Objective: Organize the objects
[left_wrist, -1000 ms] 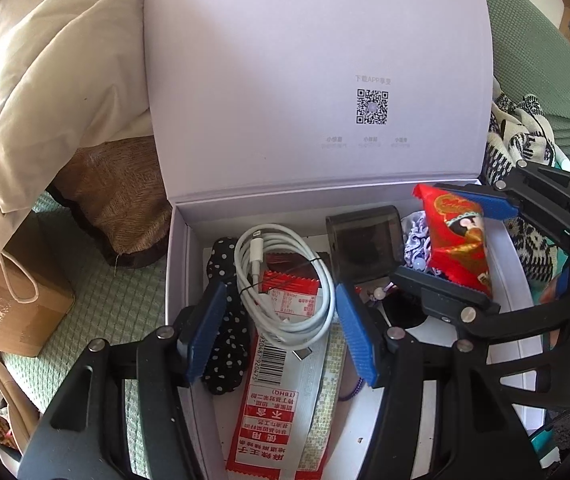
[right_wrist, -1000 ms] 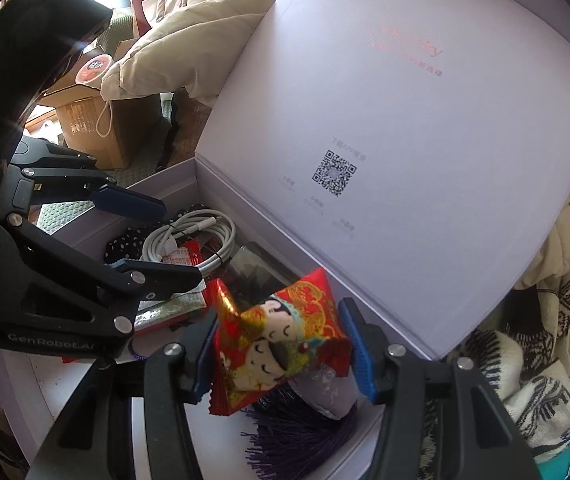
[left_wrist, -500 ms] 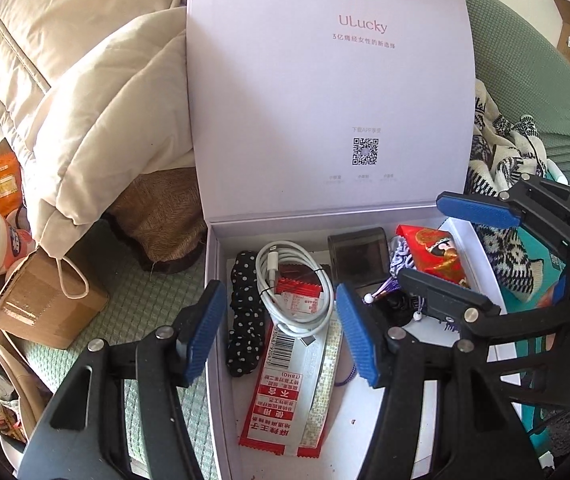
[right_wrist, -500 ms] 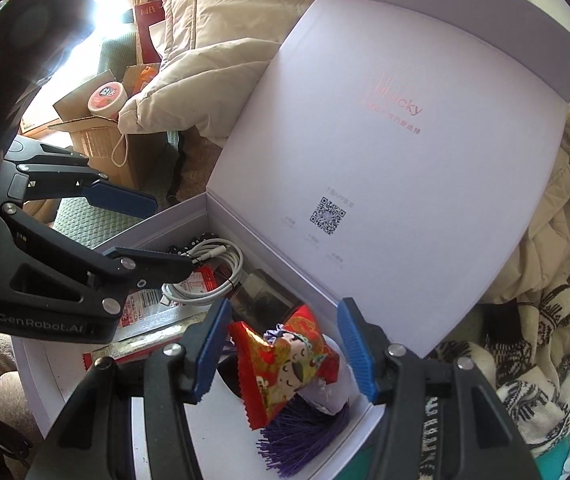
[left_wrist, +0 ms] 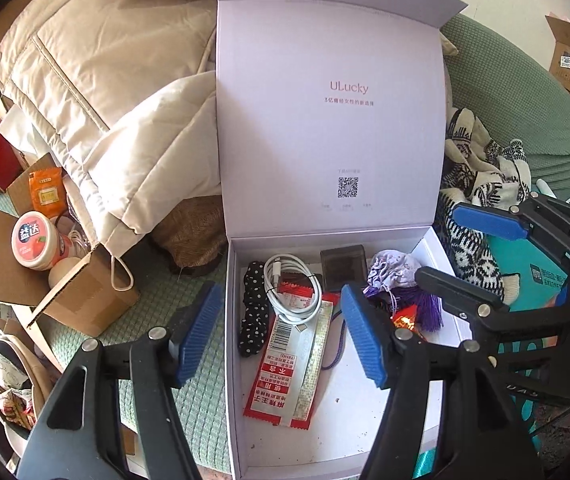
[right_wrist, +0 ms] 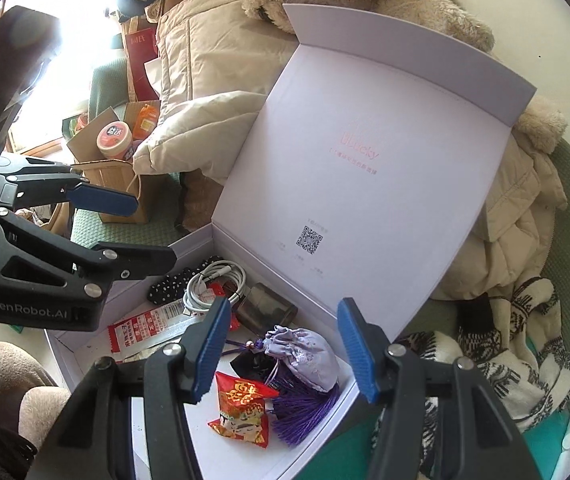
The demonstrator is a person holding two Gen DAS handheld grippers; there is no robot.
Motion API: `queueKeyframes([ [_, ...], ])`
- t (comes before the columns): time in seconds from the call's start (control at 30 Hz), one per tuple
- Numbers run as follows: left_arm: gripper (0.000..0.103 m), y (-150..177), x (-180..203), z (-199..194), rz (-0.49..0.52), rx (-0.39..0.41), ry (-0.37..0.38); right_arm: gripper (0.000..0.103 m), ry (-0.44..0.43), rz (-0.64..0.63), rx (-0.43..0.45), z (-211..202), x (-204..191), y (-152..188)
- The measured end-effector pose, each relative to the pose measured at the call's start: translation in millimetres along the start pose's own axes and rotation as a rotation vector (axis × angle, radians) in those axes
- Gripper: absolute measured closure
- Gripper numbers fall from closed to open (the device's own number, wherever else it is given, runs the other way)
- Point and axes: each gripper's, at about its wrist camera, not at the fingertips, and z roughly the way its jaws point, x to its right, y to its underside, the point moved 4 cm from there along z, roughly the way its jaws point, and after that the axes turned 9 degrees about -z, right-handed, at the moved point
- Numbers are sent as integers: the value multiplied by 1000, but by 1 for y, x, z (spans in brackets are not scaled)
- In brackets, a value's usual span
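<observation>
An open lilac box (left_wrist: 441,252) (right_wrist: 205,240) with its lid upright holds a white cable (left_wrist: 293,288) (right_wrist: 213,280), a dotted black scrunchie (left_wrist: 253,312), a red snack strip (left_wrist: 281,372), a dark small case (left_wrist: 343,268) (right_wrist: 265,304), a lilac pouch with purple tassel (left_wrist: 393,272) (right_wrist: 305,352) and a red candy packet (right_wrist: 241,412), barely visible in the left wrist view (left_wrist: 405,320). My left gripper (left_wrist: 281,336) is open above the box's left wall. My right gripper (right_wrist: 285,352) is open and empty above the pouch and packet.
A beige padded jacket (left_wrist: 105,80) lies behind the box. A cardboard box (left_wrist: 65,280) with a round tub (left_wrist: 33,240) stands at the left. A patterned knit (left_wrist: 481,184) and a teal book (left_wrist: 533,276) lie at the right on the green sofa (left_wrist: 525,112).
My right gripper opened and let go of the red candy packet, which now lies in the box. Both grippers pulled back and up from the box.
</observation>
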Motion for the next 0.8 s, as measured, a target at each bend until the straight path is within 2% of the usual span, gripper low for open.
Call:
queueKeyframes([
  [0.1,39,1,2,-26,0,23,-7,46,8,12,13,-13,-2,-4],
  [0.17,36,-1,3,-42,-2,39,-13,40,19,21,22,-24,-3,-7],
  [0.3,30,-6,4,-83,-5,75,-23,39,37,29,50,-47,-7,-11],
  [0.37,29,-6,4,-98,-6,88,-31,33,52,32,59,-59,-9,-12],
  [0.8,20,18,13,-171,-29,163,-72,30,111,85,110,-123,-22,-8],
])
